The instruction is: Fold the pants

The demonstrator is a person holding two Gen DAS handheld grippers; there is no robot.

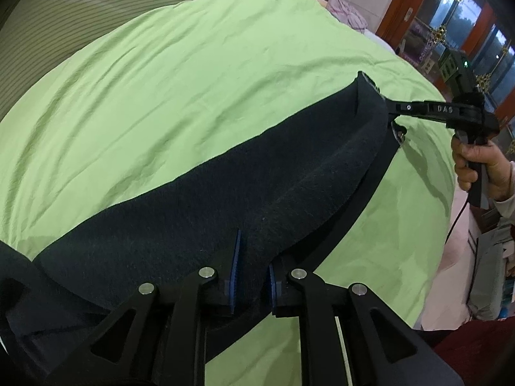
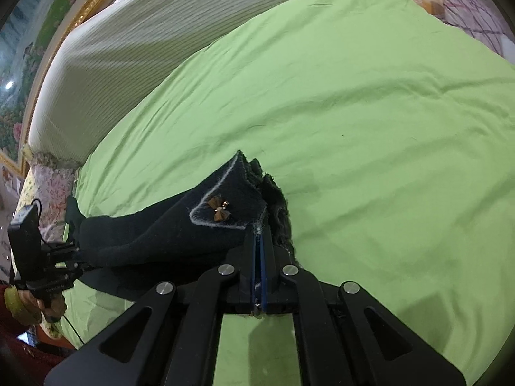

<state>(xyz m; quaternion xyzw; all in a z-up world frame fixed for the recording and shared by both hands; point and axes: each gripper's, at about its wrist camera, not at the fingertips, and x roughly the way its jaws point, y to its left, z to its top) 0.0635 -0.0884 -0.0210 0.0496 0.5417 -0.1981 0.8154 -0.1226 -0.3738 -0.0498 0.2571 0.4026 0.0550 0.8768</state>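
Bed: a green sheet (image 1: 180,74) covers nearly the whole surface in both views; a striped pale headboard cushion (image 2: 128,35) runs along its far side.
Pants: the dark pants (image 1: 225,193) hang stretched between the two grippers above the sheet, long axis running from the left gripper at the lower left of the left wrist view up to the right gripper at the upper right; the span sags slightly in between.
Right end of pants: a fuzzy hem corner with a pale edge and a small brown bow (image 2: 220,209) sticks up past the fingers in the right wrist view.
Left gripper (image 1: 252,276): held low and level, its jaws narrowly parted with a fold of the pants pinched between the blue pads (image 1: 235,273).
Right gripper (image 2: 258,257): reaches in sideways, held by a hand (image 1: 476,167) at the handle; its jaws are pressed together on the hem.
Hard to tell: the waistband end drops out of view at the lower left; the left hand is mostly cut off at the frame edge.
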